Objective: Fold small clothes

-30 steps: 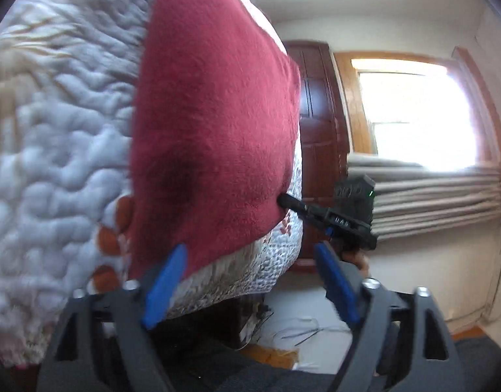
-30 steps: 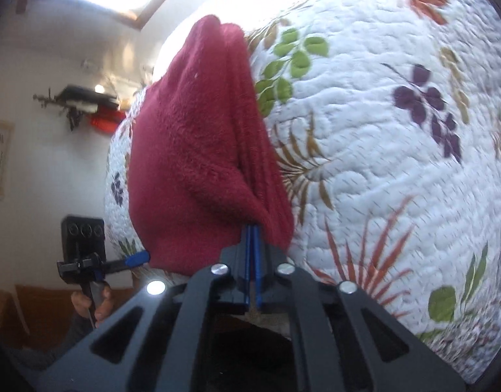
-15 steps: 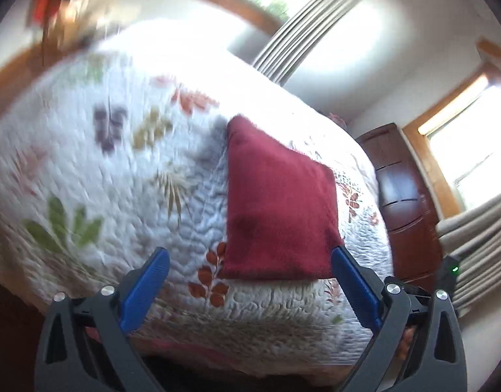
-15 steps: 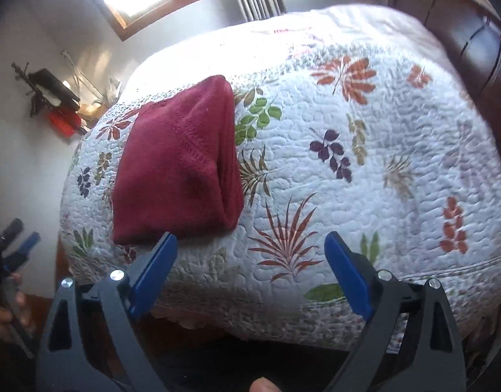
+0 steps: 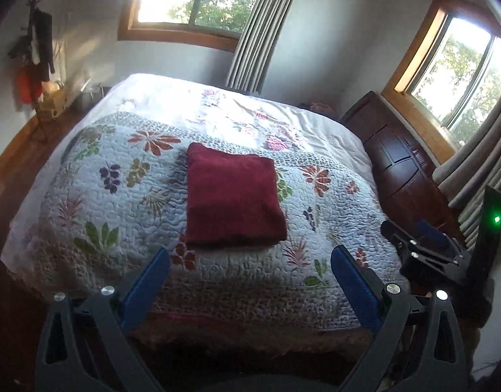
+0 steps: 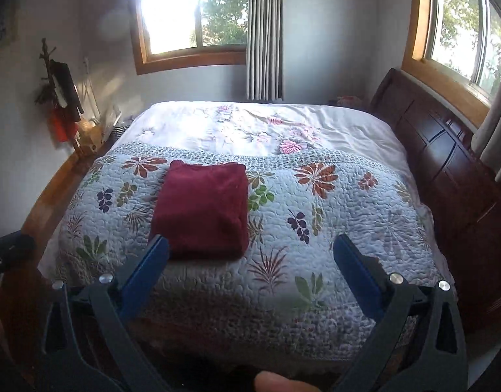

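Quilted bed [image 5: 87, 202], folded red garment [image 5: 234, 199], both hand-held grippers [image 5: 247, 261] [image 6: 250, 248] wide apart, empty

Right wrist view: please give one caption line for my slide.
Folded dark red garment lying on the floral quilt, with the open right tongs held back from the bed.

Right gripper [image 6: 250, 251] jaws spread wide, empty, held off foot of bed. Folded red garment [image 6: 201, 209] lies flat on floral quilt [image 6: 348, 215], left of centre. Left blue fingertip [image 6: 159, 248] overlaps garment's near edge in view.
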Motion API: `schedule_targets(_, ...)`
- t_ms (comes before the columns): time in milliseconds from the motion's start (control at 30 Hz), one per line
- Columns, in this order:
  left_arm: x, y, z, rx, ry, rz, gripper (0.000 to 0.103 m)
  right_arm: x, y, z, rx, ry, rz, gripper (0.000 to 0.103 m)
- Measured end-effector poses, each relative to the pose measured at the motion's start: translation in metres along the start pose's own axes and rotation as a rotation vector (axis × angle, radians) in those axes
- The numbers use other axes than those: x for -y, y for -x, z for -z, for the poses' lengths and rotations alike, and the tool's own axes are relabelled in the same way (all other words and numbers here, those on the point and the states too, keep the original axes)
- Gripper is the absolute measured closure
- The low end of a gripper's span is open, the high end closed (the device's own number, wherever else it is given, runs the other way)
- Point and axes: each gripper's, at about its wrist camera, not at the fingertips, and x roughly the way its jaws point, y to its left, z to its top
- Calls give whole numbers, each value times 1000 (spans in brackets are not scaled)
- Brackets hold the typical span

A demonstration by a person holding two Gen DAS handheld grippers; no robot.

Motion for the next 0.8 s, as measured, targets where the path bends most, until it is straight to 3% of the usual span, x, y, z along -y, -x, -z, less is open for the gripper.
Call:
schedule_targets(333,-6,0,14,-56,-58,26,4,-34,36,13,12,-22,55,3)
schedule_targets(800,-30,15,17,-45,-43,20,4,-67,32,13,-18,0,23,3)
